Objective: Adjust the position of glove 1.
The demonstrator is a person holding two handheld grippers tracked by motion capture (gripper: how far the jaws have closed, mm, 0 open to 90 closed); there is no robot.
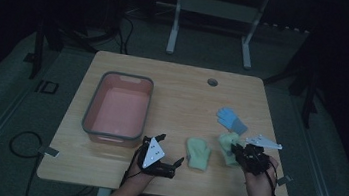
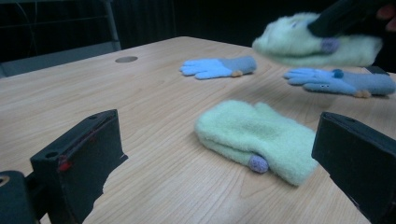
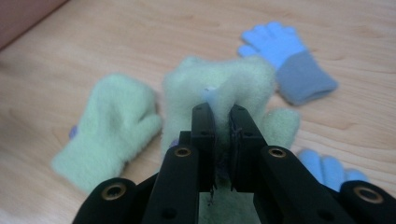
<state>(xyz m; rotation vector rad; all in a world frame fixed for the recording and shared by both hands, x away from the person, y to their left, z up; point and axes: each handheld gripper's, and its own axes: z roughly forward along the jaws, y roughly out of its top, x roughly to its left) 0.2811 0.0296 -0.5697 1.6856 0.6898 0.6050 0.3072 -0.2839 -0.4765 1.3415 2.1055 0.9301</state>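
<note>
While my right gripper (image 3: 219,135) pinches a fluffy pale-green mitten (image 3: 224,84) between nearly closed jaws, the fleece bunches up around the jaw tips and the mitten hangs lifted off the wooden table (image 1: 182,99). Left of it lies a matching green mitten (image 3: 112,126), flat, with a small purple tag at its cuff. Beyond and to the right rests a blue glove with a grey cuff (image 3: 287,60); another blue glove (image 3: 334,172) lies just under it. My left gripper (image 1: 166,165) stands wide open, holding nothing, facing the flat mitten.
</note>
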